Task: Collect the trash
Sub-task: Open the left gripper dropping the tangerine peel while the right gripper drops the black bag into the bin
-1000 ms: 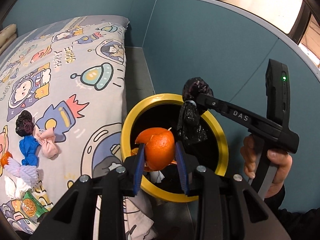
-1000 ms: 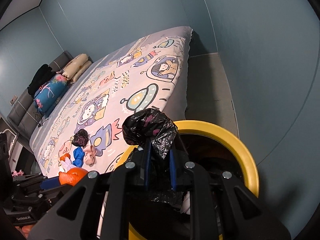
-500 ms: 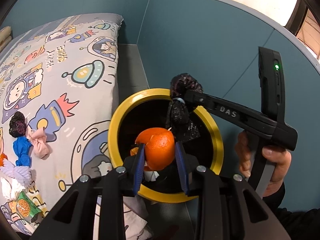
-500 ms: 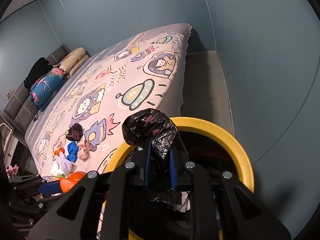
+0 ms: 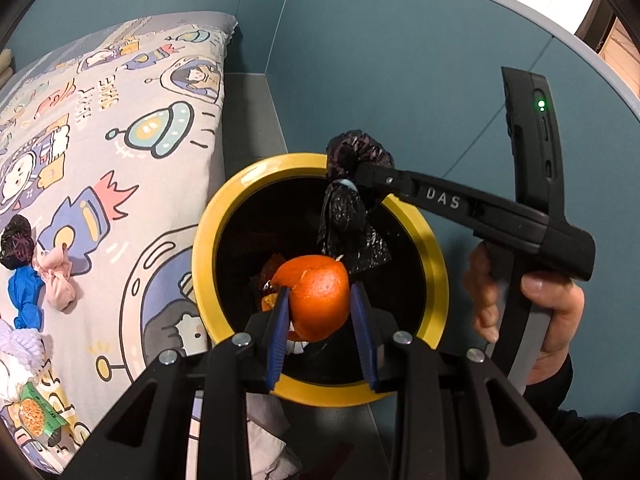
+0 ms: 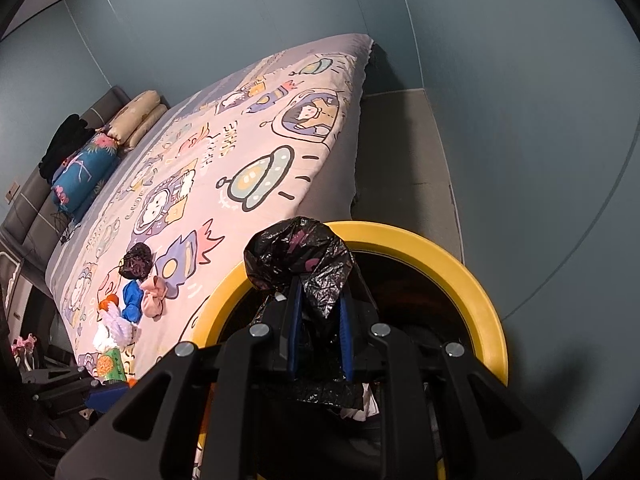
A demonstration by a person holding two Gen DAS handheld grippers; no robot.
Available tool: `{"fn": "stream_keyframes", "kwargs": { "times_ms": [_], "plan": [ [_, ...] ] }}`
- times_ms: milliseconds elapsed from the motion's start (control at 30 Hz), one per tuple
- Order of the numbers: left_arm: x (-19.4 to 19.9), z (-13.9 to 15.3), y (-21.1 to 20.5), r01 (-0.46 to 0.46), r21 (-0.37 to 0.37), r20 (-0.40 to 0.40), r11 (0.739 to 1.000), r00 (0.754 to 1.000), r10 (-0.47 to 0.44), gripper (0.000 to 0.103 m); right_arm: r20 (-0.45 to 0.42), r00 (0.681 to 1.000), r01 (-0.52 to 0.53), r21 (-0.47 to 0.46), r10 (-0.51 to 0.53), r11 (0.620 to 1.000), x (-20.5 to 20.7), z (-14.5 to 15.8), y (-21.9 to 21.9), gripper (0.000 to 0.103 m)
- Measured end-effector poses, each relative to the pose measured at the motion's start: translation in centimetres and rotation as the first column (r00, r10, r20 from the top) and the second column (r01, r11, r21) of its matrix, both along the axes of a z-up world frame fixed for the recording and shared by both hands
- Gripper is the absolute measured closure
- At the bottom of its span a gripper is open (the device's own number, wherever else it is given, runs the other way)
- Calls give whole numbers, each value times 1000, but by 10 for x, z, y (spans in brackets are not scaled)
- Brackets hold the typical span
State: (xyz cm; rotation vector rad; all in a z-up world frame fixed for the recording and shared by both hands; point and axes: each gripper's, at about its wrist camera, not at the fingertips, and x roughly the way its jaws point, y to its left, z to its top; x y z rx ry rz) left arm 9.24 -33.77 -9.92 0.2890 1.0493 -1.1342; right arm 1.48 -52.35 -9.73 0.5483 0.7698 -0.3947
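My left gripper (image 5: 320, 300) is shut on an orange peel (image 5: 316, 296) and holds it over the open mouth of a yellow-rimmed black bin (image 5: 224, 216). My right gripper (image 6: 318, 304) is shut on a crumpled black plastic bag (image 6: 298, 256) above the same bin (image 6: 476, 292); in the left wrist view the bag (image 5: 348, 200) hangs from the right gripper over the bin's far rim. More trash lies on the bed: a black bag (image 5: 16, 242), blue and pink wads (image 5: 56, 284), white tissue and a green snack packet (image 5: 38, 420).
The bed with a cartoon-print sheet (image 5: 100, 128) is left of the bin. Blue walls (image 5: 380, 80) stand close behind and to the right. Grey floor (image 6: 400, 148) runs between bed and wall. Pillows (image 6: 136, 120) lie at the headboard. White paper (image 5: 268, 420) lies beside the bin.
Both grippers have moved further over the bin's mouth, still holding the peel and the bag. The bin sits more centred under the left gripper.
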Motion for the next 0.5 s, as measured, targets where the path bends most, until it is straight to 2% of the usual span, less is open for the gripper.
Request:
{"fn": "stream_keyframes", "kwargs": {
  "times_ms": [167, 367, 500],
  "plan": [
    [-1, -5, -1, 0, 8, -18, 1000, 1000, 0, 74, -4, 1000, -2, 9, 2, 1000, 2, -4, 1, 87],
    [-3, -2, -1, 3, -4, -1, 1000, 1000, -3, 74, 2, 1000, 2, 30, -2, 1000, 1, -5, -2, 86],
    [-2, -1, 0, 1, -10, -3, 1000, 1000, -1, 72, 8, 1000, 18, 42, -18, 999, -1, -4, -6, 81]
  ]
}}
